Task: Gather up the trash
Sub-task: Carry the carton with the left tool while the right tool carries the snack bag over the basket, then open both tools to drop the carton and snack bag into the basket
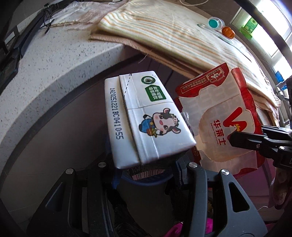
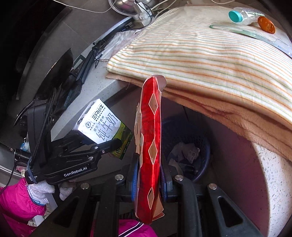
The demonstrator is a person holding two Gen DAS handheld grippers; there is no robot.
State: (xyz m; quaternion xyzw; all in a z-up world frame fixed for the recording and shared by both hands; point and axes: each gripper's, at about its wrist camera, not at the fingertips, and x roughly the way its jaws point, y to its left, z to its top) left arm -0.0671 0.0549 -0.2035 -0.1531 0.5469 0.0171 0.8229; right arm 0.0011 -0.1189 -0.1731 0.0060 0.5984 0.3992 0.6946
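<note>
My left gripper (image 1: 147, 172) is shut on a white milk carton (image 1: 146, 120) with a cartoon cow, held tilted beside the counter edge. The right wrist view shows the same carton (image 2: 102, 127) in the left gripper (image 2: 107, 145). My right gripper (image 2: 149, 175) is shut on a flattened red and white fast-food box (image 2: 150, 145), seen edge-on between blue pads (image 2: 134, 175). In the left wrist view that box (image 1: 219, 124) hangs right of the carton, with the right gripper (image 1: 235, 139) on it. A blue mesh bin (image 2: 206, 145) holding crumpled trash stands below both; part of its rim (image 1: 146, 182) shows under the carton.
A speckled counter (image 1: 45, 73) curves above the bin, draped with a striped towel (image 2: 209, 54). On the towel lie a clear bottle with a teal cap (image 2: 240, 15) and an orange cap (image 2: 266, 24). Cables and dark gear (image 2: 87, 60) crowd the counter's left. A pink sleeve (image 2: 16, 202) shows at lower left.
</note>
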